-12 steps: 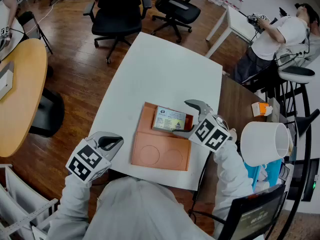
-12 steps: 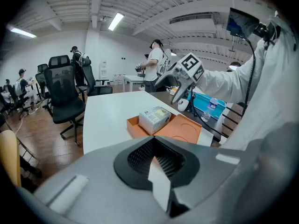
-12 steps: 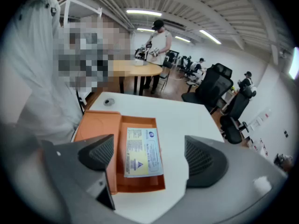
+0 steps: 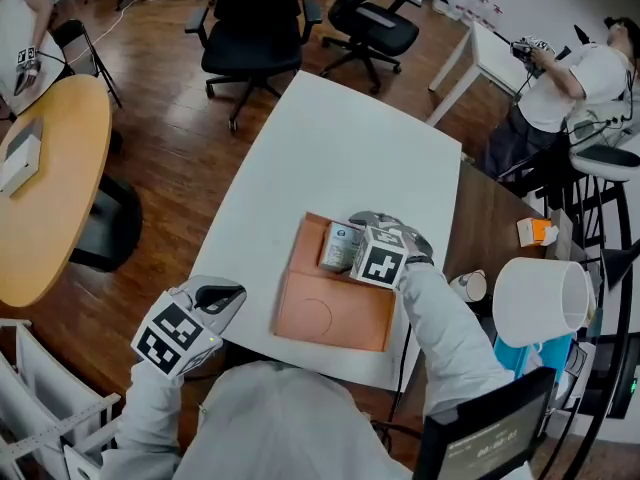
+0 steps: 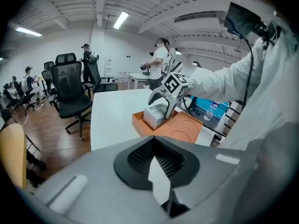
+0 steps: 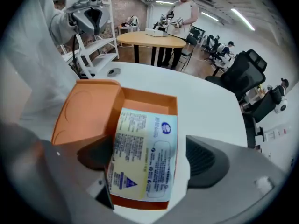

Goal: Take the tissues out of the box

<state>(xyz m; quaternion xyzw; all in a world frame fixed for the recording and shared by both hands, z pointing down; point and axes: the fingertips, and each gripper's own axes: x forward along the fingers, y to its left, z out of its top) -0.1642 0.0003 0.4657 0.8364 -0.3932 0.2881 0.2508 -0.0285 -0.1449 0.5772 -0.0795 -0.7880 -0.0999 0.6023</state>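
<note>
Left gripper (image 4: 214,297) hangs closed and empty by the table's (image 4: 330,138) near corner. Right gripper (image 6: 150,164) clamps the pack (image 6: 145,146), a white-and-yellow wrapper with blue print, tilted over the open orange box (image 6: 86,111).

table (image 4: 330,148): white, on a wood floor.
orange box (image 4: 335,313): open, near the table's near edge; flat near half marked with a round imprint.
tissue pack (image 4: 338,246): in the far half of the box, printed face up.
right gripper (image 4: 355,230): on the tissue pack, marker cube upward.
left gripper (image 4: 222,296): off the near-left table edge, well apart from the box.
office chairs (image 4: 250,18): black, beyond the far edge.
</note>
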